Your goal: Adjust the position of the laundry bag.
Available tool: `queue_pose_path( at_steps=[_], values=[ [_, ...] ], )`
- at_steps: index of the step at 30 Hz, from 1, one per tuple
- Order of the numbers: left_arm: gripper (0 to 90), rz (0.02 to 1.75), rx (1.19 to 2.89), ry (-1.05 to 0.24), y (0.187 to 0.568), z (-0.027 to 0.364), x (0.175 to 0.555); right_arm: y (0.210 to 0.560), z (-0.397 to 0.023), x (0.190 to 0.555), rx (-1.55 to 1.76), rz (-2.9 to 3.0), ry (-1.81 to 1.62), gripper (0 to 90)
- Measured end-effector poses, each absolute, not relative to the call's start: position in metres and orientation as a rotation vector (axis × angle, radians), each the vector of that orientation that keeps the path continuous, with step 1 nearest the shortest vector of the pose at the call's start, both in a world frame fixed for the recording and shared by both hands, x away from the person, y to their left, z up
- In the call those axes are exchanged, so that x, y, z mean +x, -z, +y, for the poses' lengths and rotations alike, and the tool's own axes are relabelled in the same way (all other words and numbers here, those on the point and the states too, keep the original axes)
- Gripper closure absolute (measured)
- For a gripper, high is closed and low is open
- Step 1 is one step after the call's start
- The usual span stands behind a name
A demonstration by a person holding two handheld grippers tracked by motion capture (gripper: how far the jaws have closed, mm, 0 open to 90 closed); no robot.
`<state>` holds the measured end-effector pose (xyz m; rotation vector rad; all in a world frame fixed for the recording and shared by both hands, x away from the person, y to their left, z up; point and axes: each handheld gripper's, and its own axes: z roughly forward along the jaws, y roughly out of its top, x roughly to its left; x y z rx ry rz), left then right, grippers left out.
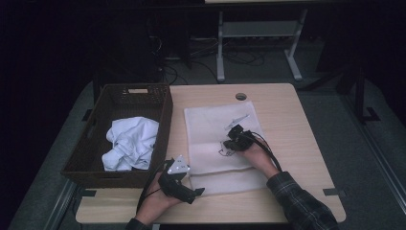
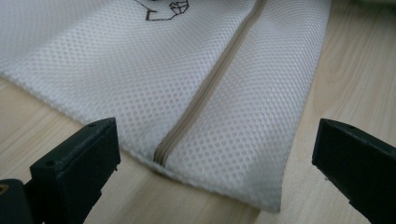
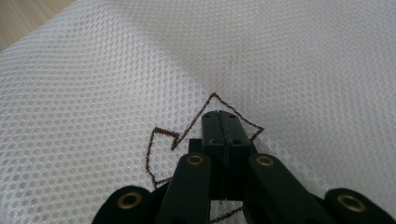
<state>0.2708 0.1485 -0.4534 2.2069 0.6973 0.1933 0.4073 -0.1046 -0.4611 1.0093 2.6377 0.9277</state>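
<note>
On a pale wooden table (image 1: pixel 292 143) in a dark room, a white mesh laundry bag with a beige zipper (image 1: pixel 215 143) lies flat at the middle. The right gripper (image 3: pixel 223 122) rests on its brown embroidered motif (image 3: pixel 161 144), jaws pressed together. The left gripper (image 2: pixel 212 158), jaws wide apart, faces the zipper end. A dark wicker basket (image 1: pixel 95 143) holding crumpled white cloth (image 1: pixel 130 143) stands left.

Black tongs (image 1: pixel 238 135) with brass rivets, trailing black cables; left tongs (image 1: pixel 191 192) carry a grey triangular plate; plaid sleeve (image 1: pixel 301 203).
</note>
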Motion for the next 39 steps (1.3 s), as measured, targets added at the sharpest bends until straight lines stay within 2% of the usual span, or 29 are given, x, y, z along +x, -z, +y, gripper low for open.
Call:
queue_pose_path(
  at_steps=[7, 16, 20, 27, 33, 39],
  values=[
    [0.3, 0.696, 2.215, -0.190, 0.454, 0.148, 0.271, 0.461, -0.095, 0.404, 0.965, 2.650, -0.934, 88.3],
    [0.3, 0.702, 2.214, -0.193, 0.455, 0.148, 0.272, 0.453, -0.104, 0.407, 0.969, 2.669, -0.994, 72.5],
    [0.3, 0.700, 2.217, -0.194, 0.455, 0.148, 0.272, 0.448, -0.110, 0.407, 0.977, 2.660, -1.031, 62.0],
    [0.3, 0.700, 2.218, -0.196, 0.454, 0.149, 0.272, 0.440, -0.119, 0.406, 1.007, 2.663, -1.072, 49.1],
    [0.3, 0.702, 2.215, -0.197, 0.454, 0.149, 0.272, 0.431, -0.128, 0.399, 0.978, 2.650, -1.068, 41.2],
    [0.3, 0.703, 2.212, -0.195, 0.454, 0.149, 0.272, 0.426, -0.143, 0.388, 0.955, 2.626, -1.060, 38.1]
  ],
)
